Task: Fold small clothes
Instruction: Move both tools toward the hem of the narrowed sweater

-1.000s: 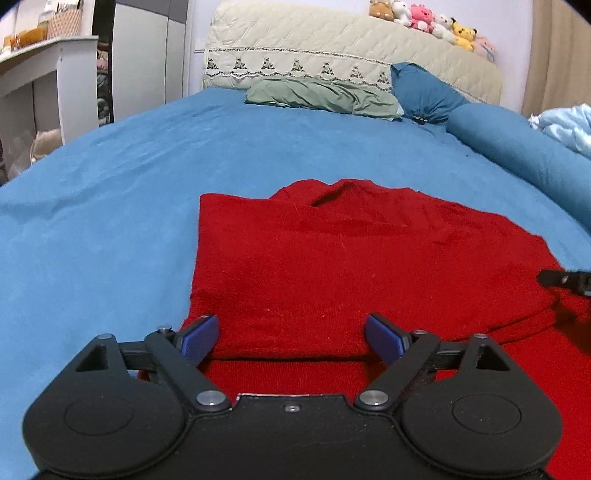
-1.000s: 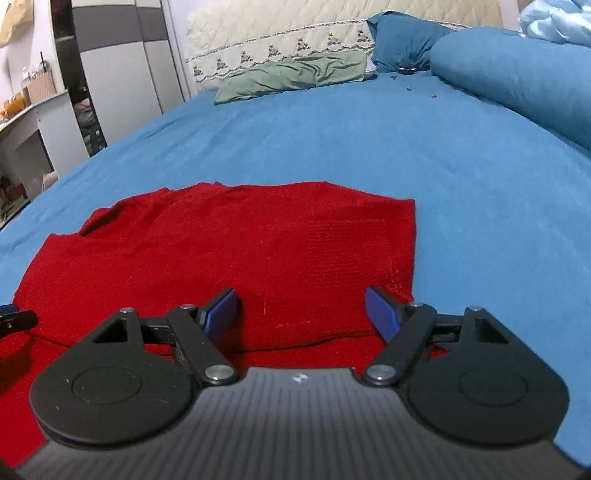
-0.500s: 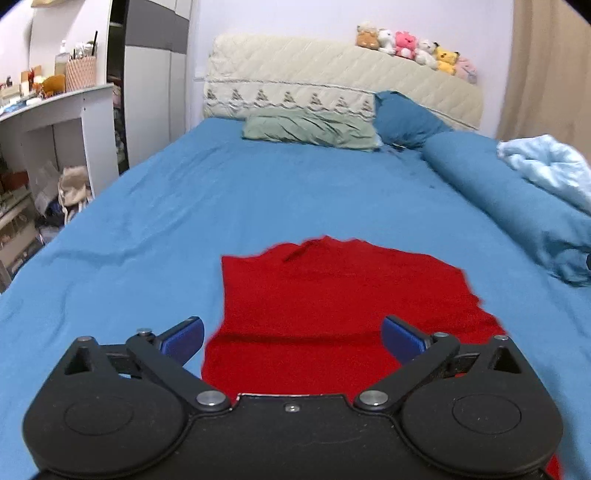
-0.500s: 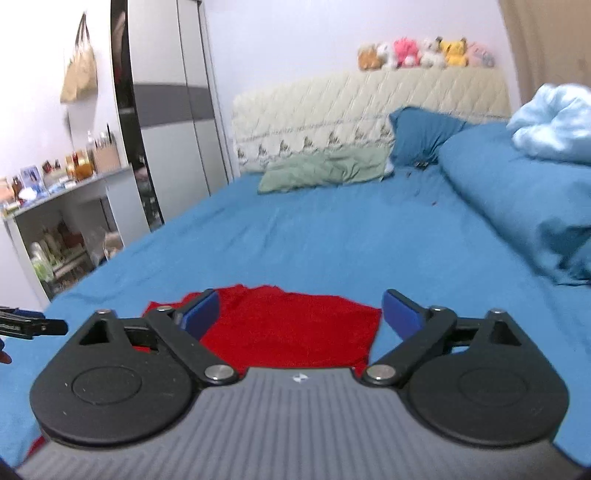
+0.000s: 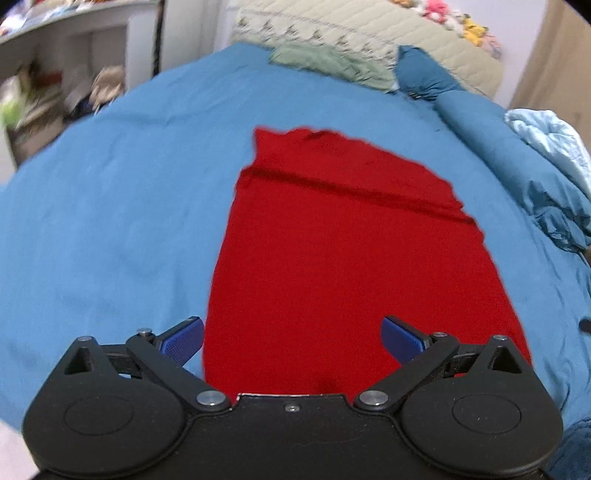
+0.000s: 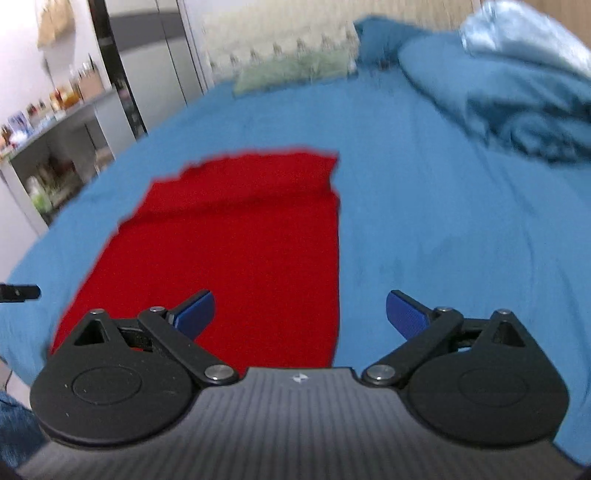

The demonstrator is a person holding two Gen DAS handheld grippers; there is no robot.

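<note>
A red knit garment lies flat on the blue bed, with a folded band across its far end. It also shows in the right wrist view. My left gripper is open and empty above the garment's near left part. My right gripper is open and empty above the garment's near right edge. The tip of the left gripper shows at the left edge of the right wrist view. Both views are blurred.
A blue bedsheet covers the bed. A rolled blue duvet and a pale blue blanket lie along the right. A green pillow and the headboard are at the far end. A white desk stands at left.
Both grippers pulled back and up from the garment, then tilted down over its near end. Both stayed open. The garment lies where it was left.
</note>
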